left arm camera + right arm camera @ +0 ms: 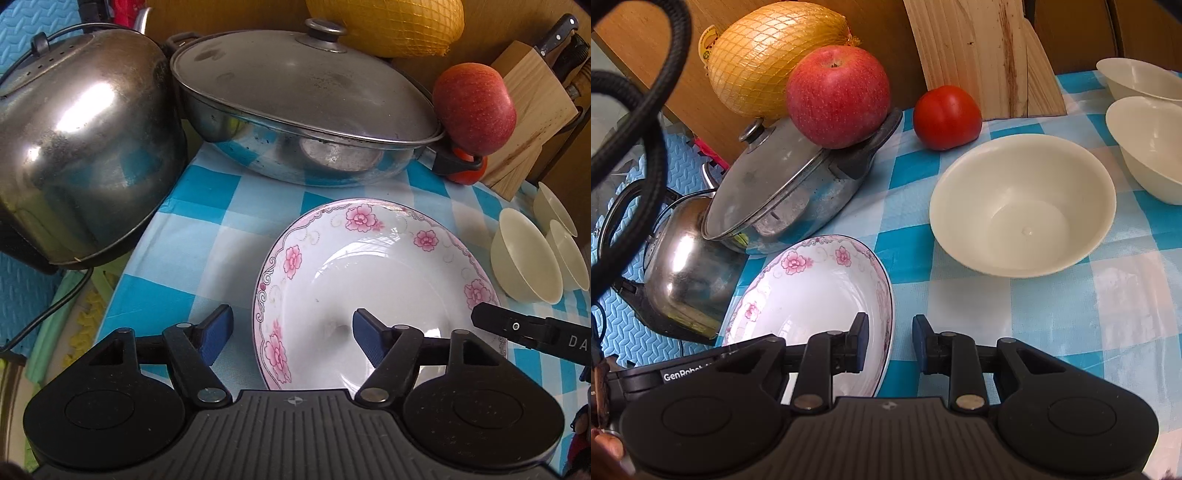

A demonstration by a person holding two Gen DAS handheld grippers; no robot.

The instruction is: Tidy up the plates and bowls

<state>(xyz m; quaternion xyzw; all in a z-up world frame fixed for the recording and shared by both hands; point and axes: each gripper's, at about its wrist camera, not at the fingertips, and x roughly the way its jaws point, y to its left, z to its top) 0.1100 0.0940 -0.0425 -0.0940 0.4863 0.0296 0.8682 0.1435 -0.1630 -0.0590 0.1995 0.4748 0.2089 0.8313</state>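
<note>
One flowered plate [373,291] lies empty on the blue-and-white checked tablecloth [1071,314]. The left gripper [291,334] is spread wide across the plate's left rim; the right gripper [889,341] straddles its right rim, fingers apart, grasping nothing. Three cream bowls [1023,206] stand beyond, all empty. Farther back are one lidded pan [295,122], one steel kettle [77,158], one apple [837,96], one tomato [946,117], one netted melon [768,55] and a wooden knife block [532,122].

A blue-and-white checked cloth [1071,295] covers the table, with bright glare on it – daylight, it seems. Behind stands a brown wooden panel [683,92]; blue foam mats [22,295] lie on the floor at left
</note>
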